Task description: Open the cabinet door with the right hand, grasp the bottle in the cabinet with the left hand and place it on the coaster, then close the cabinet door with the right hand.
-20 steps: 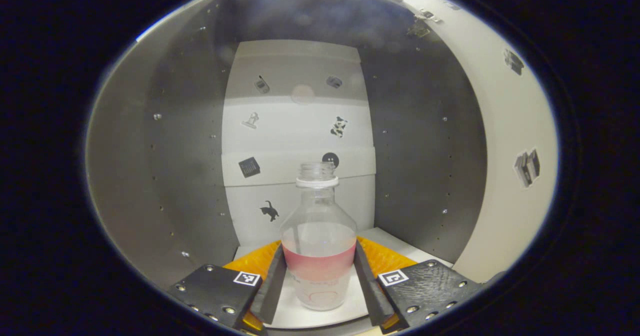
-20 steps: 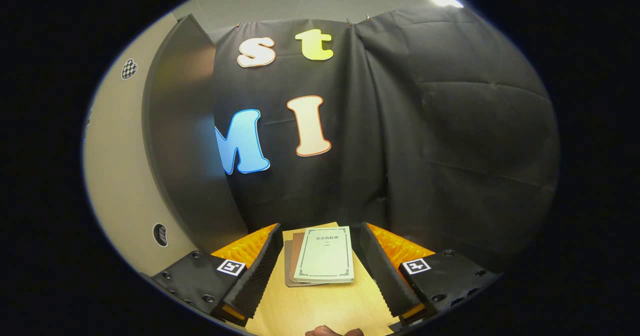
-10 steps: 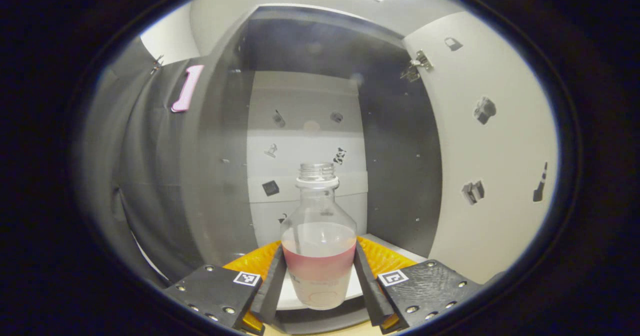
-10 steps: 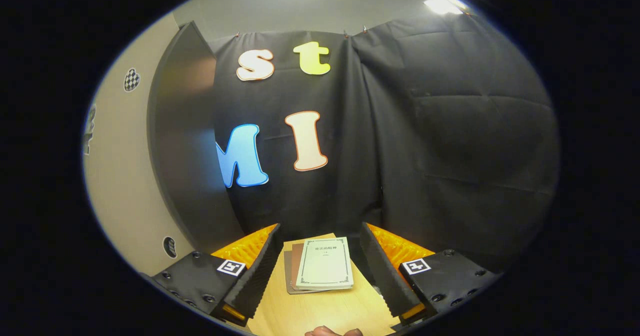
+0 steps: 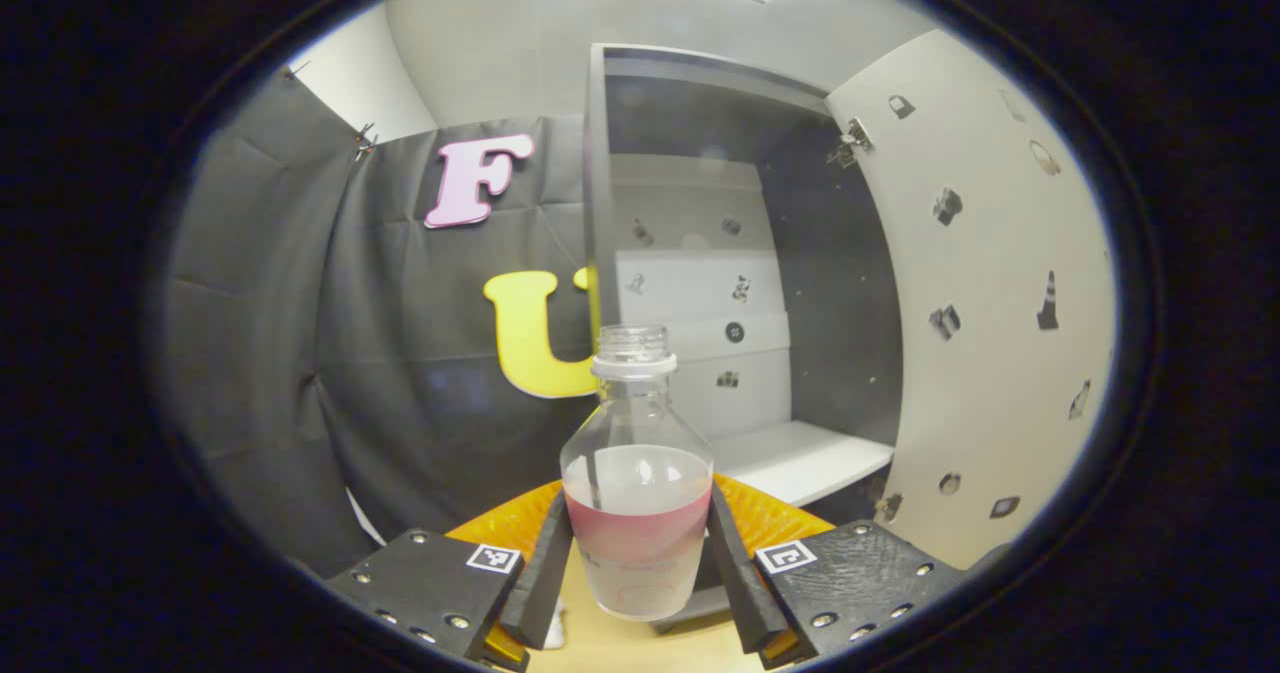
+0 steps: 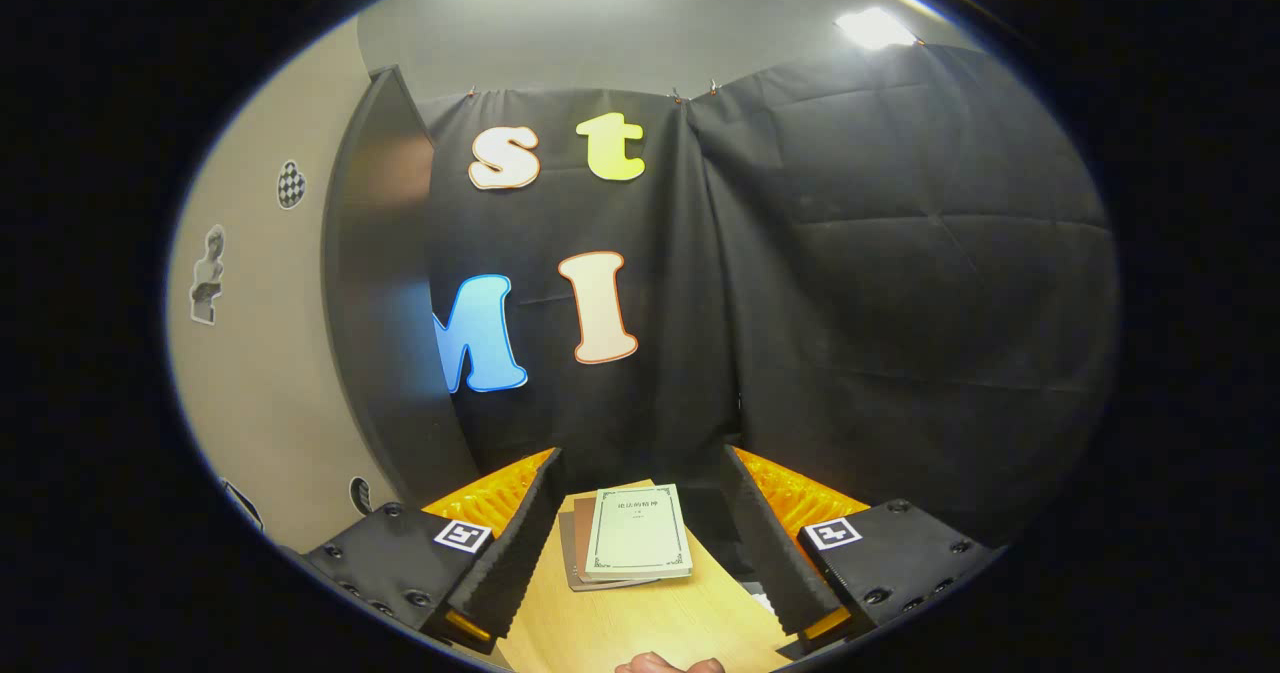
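The left gripper (image 5: 638,553) is clamped on the bottle (image 5: 637,493), low centre of frame, clear of the cabinet (image 5: 790,458) so it can go to the coaster. The door (image 5: 985,293) stands open at right. The right gripper (image 6: 640,543) waits with fingers apart over books (image 6: 628,548).

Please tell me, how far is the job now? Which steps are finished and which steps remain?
Done: the cabinet door stands open, and the left gripper is shut on the bottle, held outside the cabinet. In hand: carrying the bottle toward the coaster, not seen here. Left: setting it down, then closing the door with the right gripper, which is open and empty over the table near some books.
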### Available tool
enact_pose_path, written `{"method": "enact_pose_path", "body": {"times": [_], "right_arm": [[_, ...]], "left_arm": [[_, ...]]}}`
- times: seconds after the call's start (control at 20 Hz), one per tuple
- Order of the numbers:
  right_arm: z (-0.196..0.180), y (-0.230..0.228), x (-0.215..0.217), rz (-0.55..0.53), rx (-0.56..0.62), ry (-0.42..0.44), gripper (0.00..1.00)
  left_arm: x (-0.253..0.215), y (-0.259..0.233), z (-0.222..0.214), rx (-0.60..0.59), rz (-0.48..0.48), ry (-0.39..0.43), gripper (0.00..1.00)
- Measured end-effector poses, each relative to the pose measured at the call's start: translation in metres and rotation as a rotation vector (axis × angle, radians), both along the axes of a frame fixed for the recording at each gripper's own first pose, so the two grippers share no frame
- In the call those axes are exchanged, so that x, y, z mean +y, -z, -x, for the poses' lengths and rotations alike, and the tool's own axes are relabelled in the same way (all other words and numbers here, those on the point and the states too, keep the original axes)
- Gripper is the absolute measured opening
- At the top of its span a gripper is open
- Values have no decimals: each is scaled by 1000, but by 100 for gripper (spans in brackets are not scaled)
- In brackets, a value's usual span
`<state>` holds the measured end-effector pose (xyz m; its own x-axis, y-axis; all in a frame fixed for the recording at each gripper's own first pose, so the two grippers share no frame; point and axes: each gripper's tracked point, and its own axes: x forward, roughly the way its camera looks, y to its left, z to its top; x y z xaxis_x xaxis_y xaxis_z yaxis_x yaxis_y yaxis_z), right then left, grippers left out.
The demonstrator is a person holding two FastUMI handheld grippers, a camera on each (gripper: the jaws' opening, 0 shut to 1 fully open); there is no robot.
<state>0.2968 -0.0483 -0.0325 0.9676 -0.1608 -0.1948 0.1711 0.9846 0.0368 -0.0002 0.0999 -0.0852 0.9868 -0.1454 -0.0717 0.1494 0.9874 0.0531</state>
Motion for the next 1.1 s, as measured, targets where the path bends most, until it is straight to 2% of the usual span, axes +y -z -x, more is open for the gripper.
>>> {"method": "enact_pose_path", "body": {"times": [0.25, 0.45, 0.5, 0.65, 1.0, 1.1], "right_arm": [[21, -9, 2, 31, -59, 14, 98], [32, -12, 4, -7, -99, 24, 98], [35, -10, 2, -14, -100, 31, 100], [46, 4, -2, -38, -64, 52, 98], [70, 12, -23, -70, -102, 162, 98], [77, 10, -21, -77, -124, 161, 98]], "left_arm": [[21, 51, 23, 42, -3, -20, 70], [25, 89, 38, 86, 67, -56, 70], [26, 95, 40, 88, 77, -68, 71], [36, 124, 48, 134, 88, -114, 70], [46, 161, 61, 156, 81, -167, 70], [46, 172, 63, 166, 74, -178, 71]]}}
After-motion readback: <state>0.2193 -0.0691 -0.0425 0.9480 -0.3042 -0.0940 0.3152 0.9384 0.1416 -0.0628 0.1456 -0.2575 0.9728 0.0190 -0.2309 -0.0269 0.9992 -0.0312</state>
